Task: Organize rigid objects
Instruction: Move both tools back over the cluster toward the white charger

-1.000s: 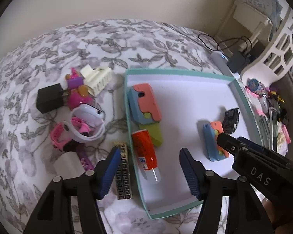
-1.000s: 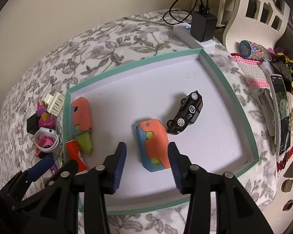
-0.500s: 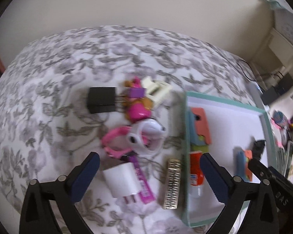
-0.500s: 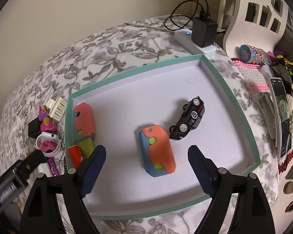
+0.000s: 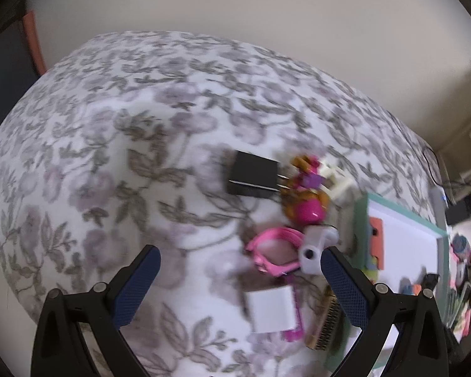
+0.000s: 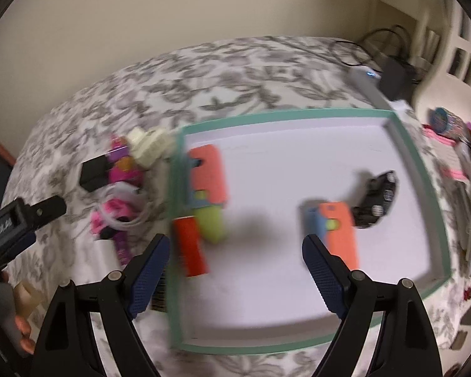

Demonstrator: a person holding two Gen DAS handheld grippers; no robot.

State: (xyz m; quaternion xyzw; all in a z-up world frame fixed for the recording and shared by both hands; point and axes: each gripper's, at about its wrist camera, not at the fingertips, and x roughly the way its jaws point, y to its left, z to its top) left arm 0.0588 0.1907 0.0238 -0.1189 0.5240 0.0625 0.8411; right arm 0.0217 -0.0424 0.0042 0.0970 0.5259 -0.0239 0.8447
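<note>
Both views motion-blurred. Left gripper (image 5: 240, 278) sits at the bottom of its frame, jaws spread wide and empty, over a floral-print bedcover (image 5: 110, 132). Between and just beyond its fingertips, right of centre, lies a loose cluster: a black plug adapter (image 5: 252, 174) toward the middle of the frame, a pink and orange toy (image 5: 306, 198) touching its right side, a cream ribbed piece (image 5: 339, 180) just beyond that, a pink strap (image 5: 274, 253) with a white watch-like body (image 5: 314, 251) lower down, a white charger cube (image 5: 271, 309) near the bottom, a purple stick (image 5: 293, 333) beside it, and a gold textured bar (image 5: 326, 323) to its right. Right gripper (image 6: 235, 270) likewise holds nothing, fingers well apart, low in its frame above a teal-rimmed white tray (image 6: 329, 113) filling the centre right. In the tray: an orange and blue block (image 6: 208, 177) against the left wall, a lime-green piece (image 6: 212, 223) touching it below, a red tube (image 6: 191, 248) at the lower left, a second orange and blue block (image 6: 337, 232) right of centre, and a black toy car (image 6: 376, 198) just beside it, tipped on its side. The same cluster shows left of the tray. At the left edge, the other gripper's body and a person's fingers (image 6: 22, 326) are visible. A power strip (image 6: 369, 83) with a black plug lies at upper right.
</note>
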